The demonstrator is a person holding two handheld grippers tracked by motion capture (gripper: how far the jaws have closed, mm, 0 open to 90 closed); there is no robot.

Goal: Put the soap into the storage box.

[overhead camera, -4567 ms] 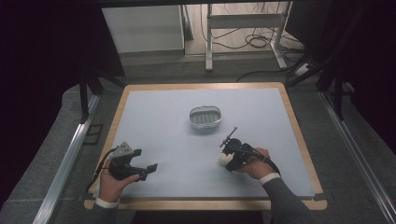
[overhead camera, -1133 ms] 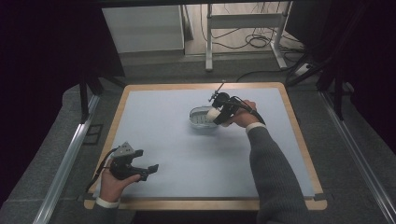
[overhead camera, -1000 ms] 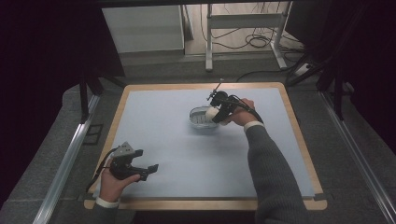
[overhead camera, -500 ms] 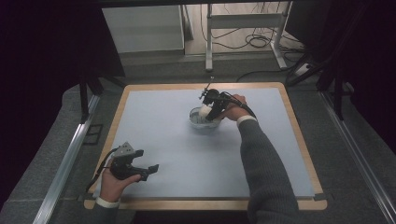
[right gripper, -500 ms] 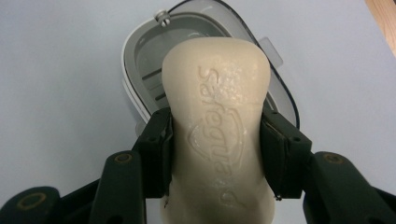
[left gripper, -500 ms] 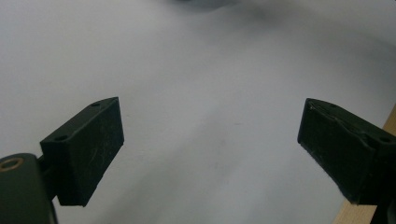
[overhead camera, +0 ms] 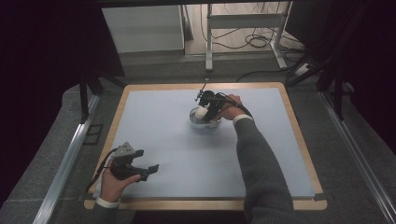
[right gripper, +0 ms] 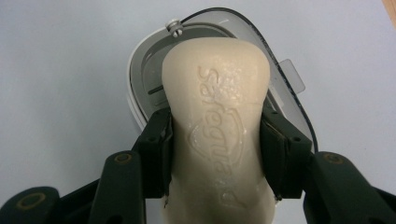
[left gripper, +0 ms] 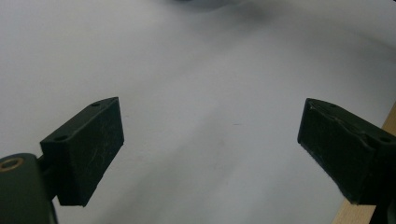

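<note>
A cream bar of soap (right gripper: 217, 126) with embossed lettering is clamped between the jaws of my right gripper (right gripper: 215, 149), which is shut on it. The bar (overhead camera: 201, 112) hangs just over a grey soap dish (overhead camera: 204, 123) at the mat's middle back; in the right gripper view the soap dish (right gripper: 140, 84) lies right beneath the bar. My left gripper (overhead camera: 145, 171) rests near the front left corner of the table, its jaws wide open over bare mat (left gripper: 201, 116) with nothing between them.
The pale blue mat (overhead camera: 163, 126) covers a wood-edged table (overhead camera: 299, 140). Beyond the far edge are a white cabinet (overhead camera: 142, 28), a metal stand leg (overhead camera: 208, 42) and floor cables (overhead camera: 261, 42).
My right gripper has carried the soap from the front right of the mat out to the dish and, over the last second, drifted left over it. The left gripper has stayed put.
</note>
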